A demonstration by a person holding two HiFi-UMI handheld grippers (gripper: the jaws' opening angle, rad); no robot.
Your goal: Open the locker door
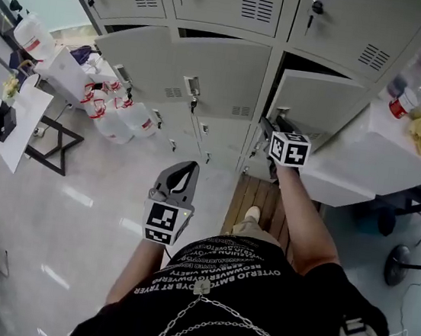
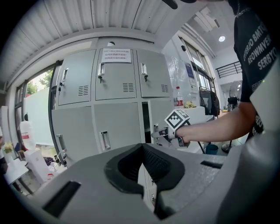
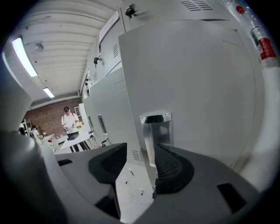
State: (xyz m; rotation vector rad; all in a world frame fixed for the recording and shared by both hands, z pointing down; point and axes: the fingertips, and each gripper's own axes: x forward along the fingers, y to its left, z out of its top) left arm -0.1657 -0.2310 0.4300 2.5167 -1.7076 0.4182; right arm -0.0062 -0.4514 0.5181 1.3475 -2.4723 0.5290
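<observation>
The released right tongs [image 3: 141,162] are straddling the half-open locker door [image 3: 197,83]; the clenched left tongs [image 2: 142,151] are hanging empty. Swinging the door wider probably comes next.

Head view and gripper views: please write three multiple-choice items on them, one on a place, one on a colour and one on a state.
1. Where is the right gripper?
A) at the edge of the partly open locker door
B) resting on the floor
C) at a top-row handle

2. What colour are the lockers?
A) blue
B) grey
C) red

3. How do the left gripper jaws stand?
A) wide apart
B) closed on a key
C) together, nothing between them

Answers: 1 A, the door's edge runs between its open jaws. 2 B, every door is plain grey. 3 C, its own view shows the jaws meeting, with nothing in them.
</observation>
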